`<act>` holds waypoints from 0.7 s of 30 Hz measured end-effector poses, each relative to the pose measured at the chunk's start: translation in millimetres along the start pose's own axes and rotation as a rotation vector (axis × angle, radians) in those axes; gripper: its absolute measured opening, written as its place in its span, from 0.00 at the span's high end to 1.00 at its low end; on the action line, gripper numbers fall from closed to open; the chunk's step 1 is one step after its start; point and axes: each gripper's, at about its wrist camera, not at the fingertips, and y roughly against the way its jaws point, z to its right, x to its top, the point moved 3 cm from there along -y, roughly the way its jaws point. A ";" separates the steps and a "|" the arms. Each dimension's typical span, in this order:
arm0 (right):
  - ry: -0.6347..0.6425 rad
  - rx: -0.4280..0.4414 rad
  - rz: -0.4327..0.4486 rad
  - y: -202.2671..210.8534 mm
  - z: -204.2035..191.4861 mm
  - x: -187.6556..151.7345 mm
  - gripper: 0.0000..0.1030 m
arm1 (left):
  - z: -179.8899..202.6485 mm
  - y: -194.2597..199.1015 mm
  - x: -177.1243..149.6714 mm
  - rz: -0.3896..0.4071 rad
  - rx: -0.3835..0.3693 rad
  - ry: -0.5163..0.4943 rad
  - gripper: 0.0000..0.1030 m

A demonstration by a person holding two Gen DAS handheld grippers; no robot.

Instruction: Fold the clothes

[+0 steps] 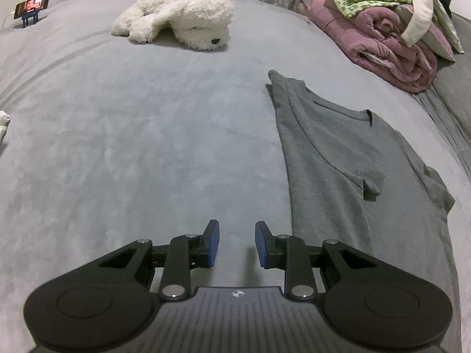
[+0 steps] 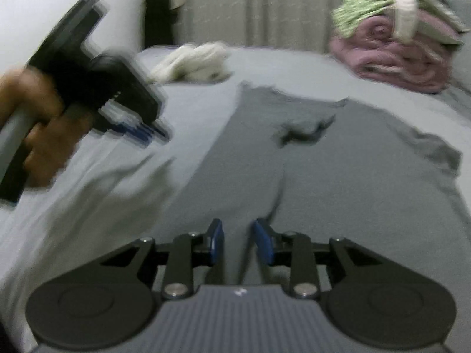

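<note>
From my left wrist view, my left tongs (image 1: pixel 237 244) hung over bare bedspread (image 1: pixel 132 147) with the jaws spread a little and nothing between the blue pads (image 1: pixel 213 242). The grey shirt (image 1: pixel 347 170) lay to their right, its near hem running off the lower right of the frame just beside the right finger, though not under it. The shirt's long axis ran away from me toward the far side of the bed, slanting slightly left, collar end farthest. One side had already been folded over, and a sleeve (image 1: pixel 371 185) lay doubled across the middle. Beyond it, at the far right corner of the bed, sat a heap of pink and green laundry (image 1: pixel 382 38); a white plush dog (image 1: pixel 176 20) lay near the far edge and a phone on a stand (image 1: pixel 31 8) at the far left.

From my right wrist view, blurred by motion, my right tongs (image 2: pixel 238 242) were directly over the shirt (image 2: pixel 338 191), near its closest hem, jaws parted by a narrow gap. No cloth looked pinched, though a raised crease ran up from just ahead of the tips. The shirt stretched straight ahead, toward the laundry (image 2: pixel 391 58). My left tongs (image 2: pixel 147 131) showed at the left in my hand (image 2: pixel 38 123), off the shirt's left edge.

I judged the right tongs the nearer to the cloth; the left needed a short sideways shift right to reach the hem.
</note>
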 end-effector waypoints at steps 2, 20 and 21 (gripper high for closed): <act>0.015 -0.003 -0.031 -1.3 -4.8 -13.6 0.75 | 3.3 2.6 -4.2 0.003 -0.002 -0.017 0.76; -0.270 0.088 -0.087 58.6 16.0 -53.6 0.93 | 42.4 33.5 -52.1 0.054 -0.071 -0.190 0.76; -0.287 0.090 -0.080 62.7 16.9 -54.0 0.93 | 45.7 36.1 -55.8 0.058 -0.076 -0.207 0.76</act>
